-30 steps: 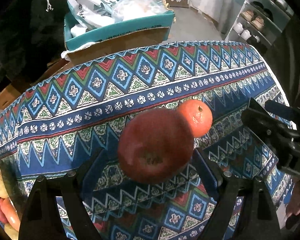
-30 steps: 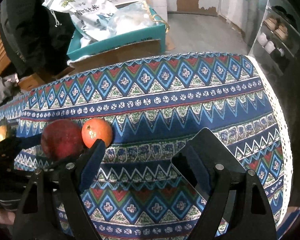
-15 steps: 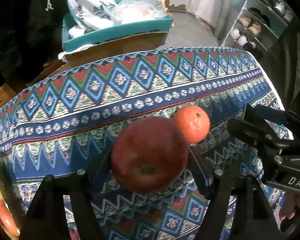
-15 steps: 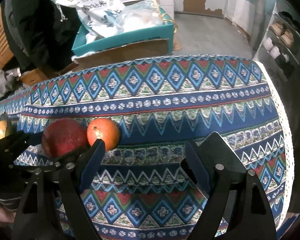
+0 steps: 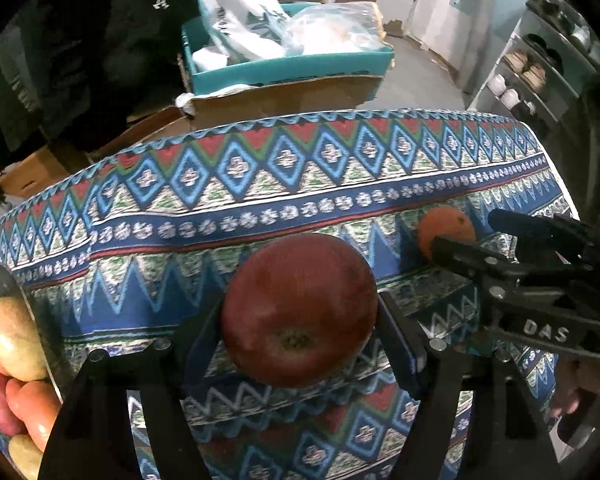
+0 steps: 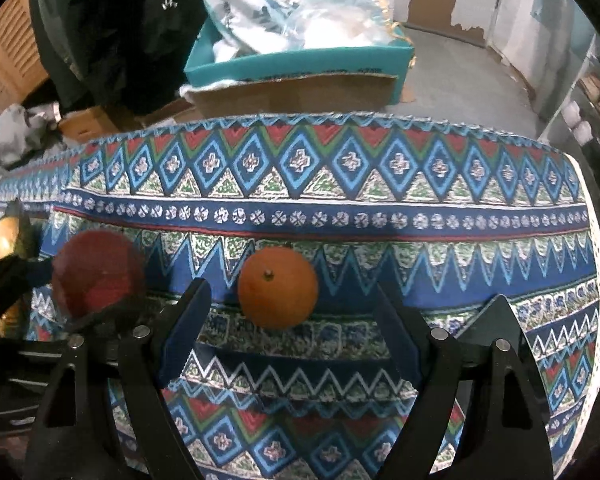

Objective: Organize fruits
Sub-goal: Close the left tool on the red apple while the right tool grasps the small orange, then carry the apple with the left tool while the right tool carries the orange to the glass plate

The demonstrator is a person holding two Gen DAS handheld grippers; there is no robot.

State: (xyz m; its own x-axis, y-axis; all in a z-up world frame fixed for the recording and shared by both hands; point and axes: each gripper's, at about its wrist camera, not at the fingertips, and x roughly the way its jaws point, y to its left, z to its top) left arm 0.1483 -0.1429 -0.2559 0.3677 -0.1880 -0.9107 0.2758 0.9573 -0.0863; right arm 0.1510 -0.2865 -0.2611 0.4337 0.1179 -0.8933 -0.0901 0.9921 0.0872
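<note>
Now the left tool (image 5: 300,334) pinches the red apple (image 5: 299,309), likely bound for the fruit bowl (image 5: 40,344) at nine o'clock. The right tool (image 6: 288,326), spread wide, frames the orange (image 6: 278,287) and should close next.

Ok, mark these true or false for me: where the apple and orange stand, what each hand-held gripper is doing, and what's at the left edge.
1. The left hand-held gripper is shut on the round dark-red apple. True.
2. The right hand-held gripper is clamped on the round orange fruit. False: its jaws are spread, and the orange sits between the tips on the patterned blue tablecloth.
3. The apple and orange are touching. False: cloth shows between them.
4. A container of mixed fruit sits at the left edge. True.
</note>
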